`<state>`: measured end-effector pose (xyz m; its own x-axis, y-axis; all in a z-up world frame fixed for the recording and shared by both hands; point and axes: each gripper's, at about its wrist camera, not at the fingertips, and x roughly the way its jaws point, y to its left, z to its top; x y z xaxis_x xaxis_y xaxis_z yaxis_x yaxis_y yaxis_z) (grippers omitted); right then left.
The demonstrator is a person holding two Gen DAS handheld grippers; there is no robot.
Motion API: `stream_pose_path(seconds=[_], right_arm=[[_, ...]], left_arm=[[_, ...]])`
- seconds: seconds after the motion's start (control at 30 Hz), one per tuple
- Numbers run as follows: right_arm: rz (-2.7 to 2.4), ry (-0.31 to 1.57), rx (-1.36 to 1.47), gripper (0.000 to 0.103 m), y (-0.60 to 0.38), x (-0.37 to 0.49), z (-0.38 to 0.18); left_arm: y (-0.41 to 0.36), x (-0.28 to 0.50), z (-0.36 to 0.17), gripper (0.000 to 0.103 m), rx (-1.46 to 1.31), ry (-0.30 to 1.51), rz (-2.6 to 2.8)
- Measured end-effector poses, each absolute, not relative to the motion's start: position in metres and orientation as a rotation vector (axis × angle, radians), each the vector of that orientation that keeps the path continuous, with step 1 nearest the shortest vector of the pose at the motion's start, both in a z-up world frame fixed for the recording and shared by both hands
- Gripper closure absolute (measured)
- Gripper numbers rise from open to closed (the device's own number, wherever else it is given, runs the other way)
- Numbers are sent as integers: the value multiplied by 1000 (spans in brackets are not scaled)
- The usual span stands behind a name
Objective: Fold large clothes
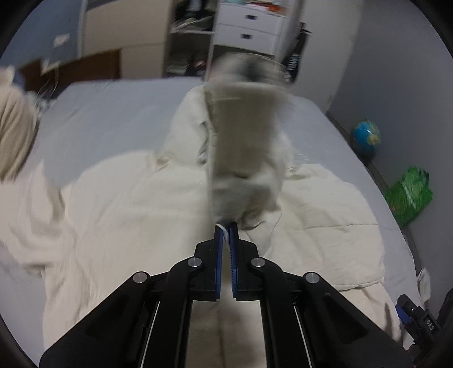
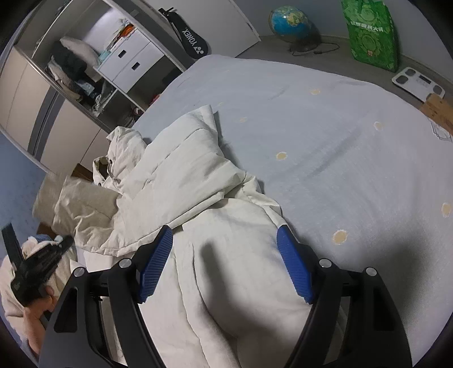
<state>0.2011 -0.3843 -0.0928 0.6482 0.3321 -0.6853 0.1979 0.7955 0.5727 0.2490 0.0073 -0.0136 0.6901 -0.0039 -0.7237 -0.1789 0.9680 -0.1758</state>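
on grey bed [image 2: 325,119]: left gripper [image 1: 225,230] pinches cream coat [image 2: 181,181] (blurred); right gripper [image 2: 225,243] gapes wide above it.

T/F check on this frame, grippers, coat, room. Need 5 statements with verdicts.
1. The left gripper is shut on a part of the cream coat. True.
2. The right gripper is clamped on the coat. False: its jaws stand wide open over the fabric.
3. The coat lies on a light blue bed sheet. True.
4. A globe sits on the bed. False: it stands on the floor by the wall.
5. The bag next to the globe is red. False: it is green.
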Motion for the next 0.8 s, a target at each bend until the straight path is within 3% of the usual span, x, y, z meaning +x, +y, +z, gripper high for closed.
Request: stream_pose_path(seconds=[0.47, 0.53, 0.6, 0.63, 0.7, 0.8], right_arm=[[84, 891, 583, 30, -370, 204, -87], [84, 892, 575, 30, -369, 205, -87], [83, 893, 564, 30, -368, 205, -87], [83, 894, 559, 30, -367, 205, -86], [85, 895, 546, 30, -365, 206, -85], [89, 899, 519, 30, -361, 206, -84]], left_arm=[[67, 205, -71, 96, -396, 918, 168], [75, 196, -70, 84, -401, 916, 170], [81, 190, -68, 50, -408, 908, 173], [82, 189, -65, 42, -409, 900, 175], [86, 181, -57, 30, -394, 876, 168], [93, 173, -48, 22, -376, 876, 156]])
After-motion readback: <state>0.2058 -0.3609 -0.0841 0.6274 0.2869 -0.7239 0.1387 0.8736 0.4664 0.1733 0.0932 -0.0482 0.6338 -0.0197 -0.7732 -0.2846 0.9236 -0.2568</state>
